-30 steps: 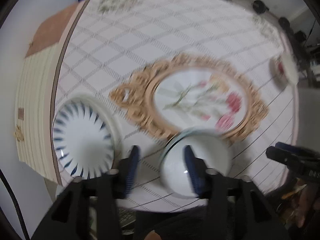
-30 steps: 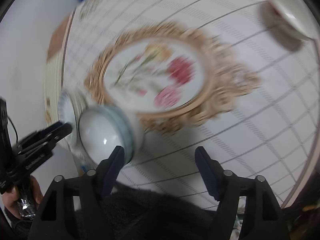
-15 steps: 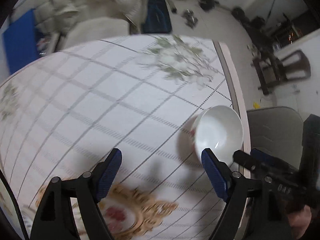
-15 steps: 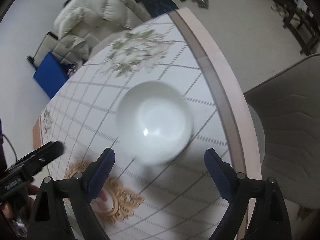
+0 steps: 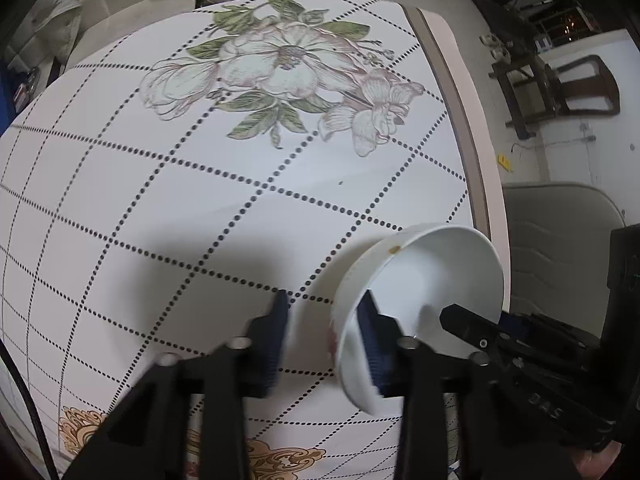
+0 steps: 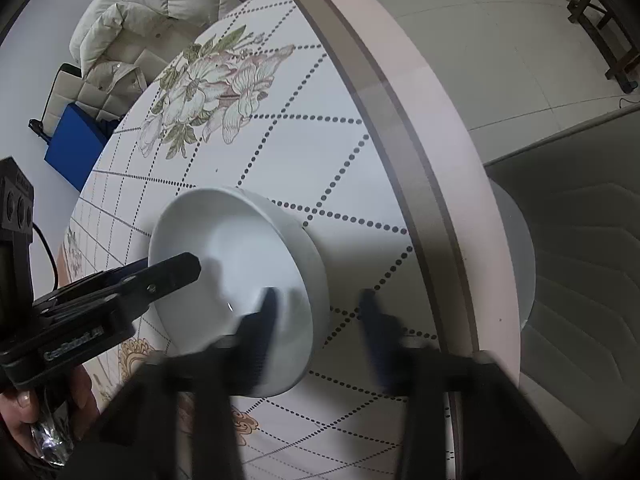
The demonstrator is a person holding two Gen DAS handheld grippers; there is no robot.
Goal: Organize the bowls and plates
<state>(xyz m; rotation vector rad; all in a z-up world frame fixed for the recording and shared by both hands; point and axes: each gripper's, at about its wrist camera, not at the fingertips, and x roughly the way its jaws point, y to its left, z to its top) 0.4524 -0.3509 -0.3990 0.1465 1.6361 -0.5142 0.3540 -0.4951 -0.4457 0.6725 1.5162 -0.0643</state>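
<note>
Only the right view shows a jacket (image 6: 160, 12). The bowl (image 5: 420, 304) sits near the worktop (image 5: 200, 200) edge; both hand-held grippers, left (image 5: 324, 316) and right (image 6: 316, 312), have just closed, straddling its rim, seemingly clamped.

I see a round table (image 5: 248, 208) covered in a white cloth with dotted diamond lines and a printed flower spray (image 5: 280, 76), edged by a brown and pink band. Past its rim lies pale tiled floor (image 6: 500, 40), a grey padded chair (image 6: 580, 240) tucked close, and a dark wooden chair (image 5: 560, 88) farther off. A cream puffy coat (image 6: 160, 8) lies over a seat beside a blue box (image 6: 74, 148).
</note>
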